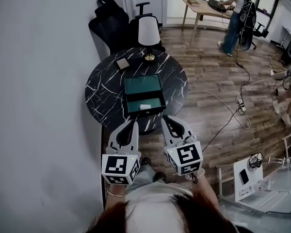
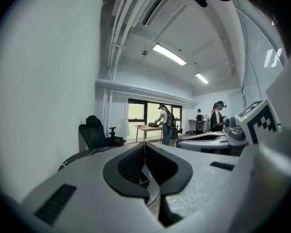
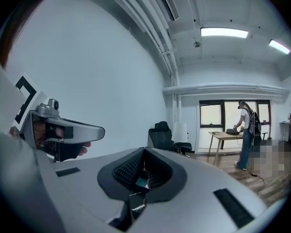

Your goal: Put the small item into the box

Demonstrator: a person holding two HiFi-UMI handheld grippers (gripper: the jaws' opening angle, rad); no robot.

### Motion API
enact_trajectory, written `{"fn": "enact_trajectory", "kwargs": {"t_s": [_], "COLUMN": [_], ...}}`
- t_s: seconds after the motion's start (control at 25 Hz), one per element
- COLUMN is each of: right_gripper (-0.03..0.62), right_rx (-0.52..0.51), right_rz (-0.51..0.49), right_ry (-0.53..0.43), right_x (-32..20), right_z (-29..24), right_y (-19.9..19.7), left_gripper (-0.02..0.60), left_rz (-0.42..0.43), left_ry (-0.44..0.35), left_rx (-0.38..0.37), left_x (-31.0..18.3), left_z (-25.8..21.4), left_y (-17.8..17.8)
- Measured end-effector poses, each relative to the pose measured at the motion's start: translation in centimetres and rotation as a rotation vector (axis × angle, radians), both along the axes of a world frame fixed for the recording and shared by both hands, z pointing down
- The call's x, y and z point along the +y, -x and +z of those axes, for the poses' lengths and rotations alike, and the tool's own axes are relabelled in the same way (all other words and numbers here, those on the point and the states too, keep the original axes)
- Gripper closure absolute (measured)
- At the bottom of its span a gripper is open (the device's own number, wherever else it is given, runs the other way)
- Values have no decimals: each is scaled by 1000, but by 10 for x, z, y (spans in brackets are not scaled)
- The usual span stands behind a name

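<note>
Both the left gripper (image 1: 134, 124) and the right gripper (image 1: 166, 118) are clenched, with nothing between the jaws. They are held side by side just short of a round black marble table (image 1: 102, 89). On it sit one open green-lined box (image 1: 143, 85), one white-shaded lamp (image 1: 148, 33) and one small tan square (image 1: 122, 63). The small white item (image 1: 145, 106) lies inside the box. Beyond are a grey wall (image 1: 39, 81), a wood floor (image 1: 208, 81) with cables, and one person (image 1: 234, 18) at a wooden desk (image 1: 199, 8). The only print is the square markers on the two cubes.
</note>
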State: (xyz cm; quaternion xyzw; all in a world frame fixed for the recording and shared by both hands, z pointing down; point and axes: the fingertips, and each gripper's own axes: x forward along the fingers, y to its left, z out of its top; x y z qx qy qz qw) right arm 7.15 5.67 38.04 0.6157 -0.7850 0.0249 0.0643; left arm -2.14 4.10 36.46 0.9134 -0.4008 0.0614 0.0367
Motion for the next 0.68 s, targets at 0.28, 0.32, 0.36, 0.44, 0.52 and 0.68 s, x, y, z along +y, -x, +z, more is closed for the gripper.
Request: {"fn": "enact_trajectory", "kwargs": {"t_s": [0.28, 0.32, 0.36, 0.44, 0.52, 0.68], "right_gripper": [569, 569, 568, 569, 568, 569], "right_rx": [-9, -10, -12, -17, -19, -16], "right_rz": [-3, -3, -4, -4, -8, -20], "right_ry": [-9, -8, -7, -4, -1, 2], "right_x": [8, 8, 8, 6, 2, -7], "right_z": [0, 0, 1, 3, 4, 6], "right_y": [-8, -9, -9, -9, -8, -5], "left_gripper": [572, 572, 572, 572, 572, 572], "left_rz": [7, 7, 7, 7, 7, 4], "left_ry": [0, 2, 3, 7, 9, 8], "left_rx": [-18, -21, -24, -26, -26, -25], "left_x": [11, 11, 10, 8, 5, -6], "left_z": [2, 3, 3, 3, 3, 3], "left_y": [-7, -8, -8, -8, -8, -9]}}
